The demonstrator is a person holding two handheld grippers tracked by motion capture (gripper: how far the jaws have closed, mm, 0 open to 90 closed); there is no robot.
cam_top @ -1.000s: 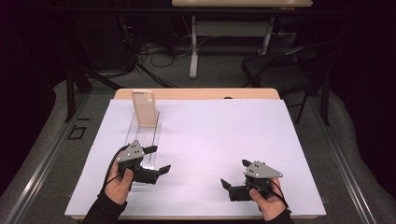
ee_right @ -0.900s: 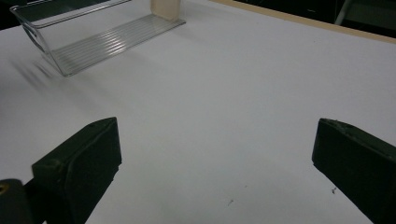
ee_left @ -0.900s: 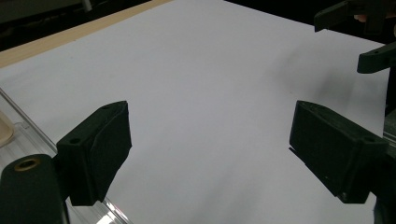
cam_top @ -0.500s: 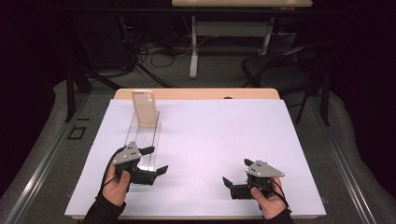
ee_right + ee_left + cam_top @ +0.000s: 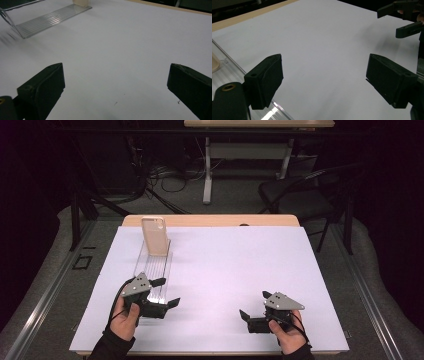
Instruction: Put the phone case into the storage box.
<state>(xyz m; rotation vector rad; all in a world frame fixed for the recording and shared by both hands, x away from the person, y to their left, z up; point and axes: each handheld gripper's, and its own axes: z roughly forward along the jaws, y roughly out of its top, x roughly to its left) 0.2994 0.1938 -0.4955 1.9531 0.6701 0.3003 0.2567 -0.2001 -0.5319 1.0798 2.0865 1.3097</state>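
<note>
A beige phone case (image 5: pixel 154 235) stands upright at the far end of a clear ridged rack (image 5: pixel 156 265) on the left of the white sheet. My left gripper (image 5: pixel 167 292) hovers at the rack's near end, jaws open and pointing right, with nothing between them. In the left gripper view its fingers (image 5: pixel 265 80) stand wide over bare sheet, the rack (image 5: pixel 227 75) at the lower left. My right gripper (image 5: pixel 253 304) rests near the front right, open and empty, pointing left. The right gripper view has the rack (image 5: pixel 50 18) and the case's foot (image 5: pixel 80 3) far off.
The white sheet (image 5: pixel 240 265) covers a wooden table whose far edge (image 5: pixel 210 220) shows. The other gripper (image 5: pixel 404 17) appears at the top right of the left gripper view. Dark chairs, table legs and cables stand on the floor beyond.
The right gripper has drifted very slightly to the right. The left gripper, the rack and the case have kept still.
</note>
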